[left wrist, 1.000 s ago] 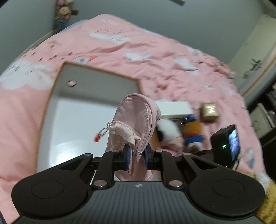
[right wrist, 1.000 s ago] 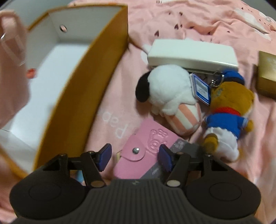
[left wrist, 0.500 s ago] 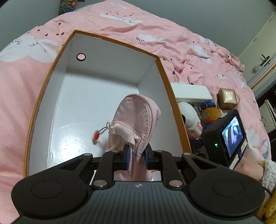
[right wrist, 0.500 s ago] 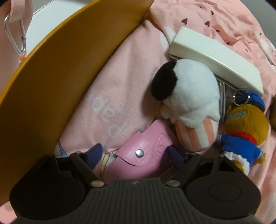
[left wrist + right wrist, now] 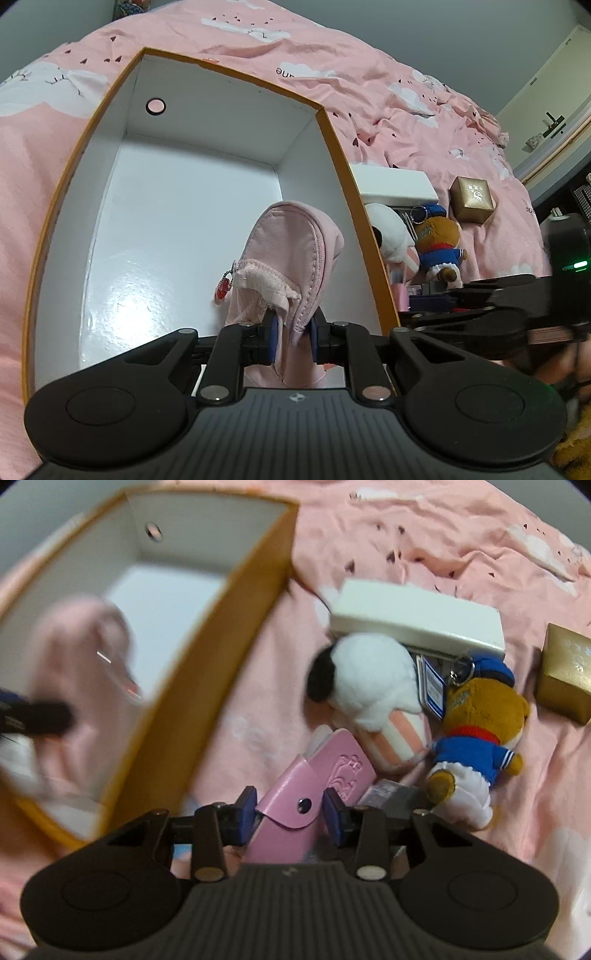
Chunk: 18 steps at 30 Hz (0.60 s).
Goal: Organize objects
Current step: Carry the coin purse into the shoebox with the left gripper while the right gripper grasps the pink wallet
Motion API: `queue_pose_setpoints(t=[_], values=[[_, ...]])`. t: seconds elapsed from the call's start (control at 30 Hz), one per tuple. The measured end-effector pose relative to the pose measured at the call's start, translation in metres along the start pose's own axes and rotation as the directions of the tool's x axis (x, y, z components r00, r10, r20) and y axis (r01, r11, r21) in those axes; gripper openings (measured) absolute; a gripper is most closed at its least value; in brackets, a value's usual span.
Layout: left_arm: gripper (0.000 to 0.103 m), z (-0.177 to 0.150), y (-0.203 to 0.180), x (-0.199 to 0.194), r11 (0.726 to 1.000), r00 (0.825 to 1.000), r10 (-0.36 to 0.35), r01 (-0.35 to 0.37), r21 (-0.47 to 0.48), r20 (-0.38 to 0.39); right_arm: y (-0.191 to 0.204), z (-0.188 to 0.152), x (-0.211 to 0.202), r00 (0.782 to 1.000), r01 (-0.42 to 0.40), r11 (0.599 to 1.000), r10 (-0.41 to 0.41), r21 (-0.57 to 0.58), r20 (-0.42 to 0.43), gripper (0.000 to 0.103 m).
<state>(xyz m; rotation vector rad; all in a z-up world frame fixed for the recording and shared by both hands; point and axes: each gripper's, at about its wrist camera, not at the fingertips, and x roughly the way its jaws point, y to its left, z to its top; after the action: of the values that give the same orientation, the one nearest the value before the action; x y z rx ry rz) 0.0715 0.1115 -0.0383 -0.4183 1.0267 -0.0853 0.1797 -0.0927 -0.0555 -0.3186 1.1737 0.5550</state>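
My left gripper [image 5: 293,341] is shut on a pale pink zip pouch [image 5: 291,258] with a red charm, held inside the orange box with white inside [image 5: 199,206], near its right wall. My right gripper [image 5: 291,812] is closed on a pink snap wallet [image 5: 314,786], lifted off the bed just right of the box [image 5: 207,664]. The pouch shows blurred in the right wrist view [image 5: 74,686].
On the pink bedspread [image 5: 443,535] right of the box lie a white flat box [image 5: 417,620], a white dog plush [image 5: 373,686], a bear plush in blue [image 5: 469,738], a gold cube box [image 5: 565,672] and a dark item [image 5: 391,797] under the wallet.
My left gripper lowered the pouch from above the box into it. My right gripper closed on the pink wallet and raised it off the bed.
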Motion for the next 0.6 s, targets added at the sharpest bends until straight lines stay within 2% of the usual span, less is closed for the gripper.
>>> queue_pose_setpoints(t=[0.17,0.33,0.47,0.6], values=[[0.019,0.0,0.001,-0.001,1.0,1.0,-0.021,0.021,-0.012,-0.005,-0.006,0.006,-0.031,0.991,-0.099,0.992,0.092,0.076,0.093,0.041],[0.019,0.0,0.003,-0.003,0.999,0.999,-0.036,0.035,-0.031,-0.003,-0.015,0.013,-0.077,0.963,-0.203,0.97,0.173,0.136,0.204,0.041],[0.019,0.002,0.004,-0.006,0.997,0.999,-0.053,0.053,-0.052,0.003,-0.013,0.019,-0.109,0.919,-0.302,0.947,0.258,0.111,0.297,0.041],[0.019,0.003,0.006,-0.008,0.996,0.999,-0.043,0.044,-0.072,0.014,0.0,0.028,-0.117,0.873,-0.407,0.911,0.364,0.073,0.324,0.041]])
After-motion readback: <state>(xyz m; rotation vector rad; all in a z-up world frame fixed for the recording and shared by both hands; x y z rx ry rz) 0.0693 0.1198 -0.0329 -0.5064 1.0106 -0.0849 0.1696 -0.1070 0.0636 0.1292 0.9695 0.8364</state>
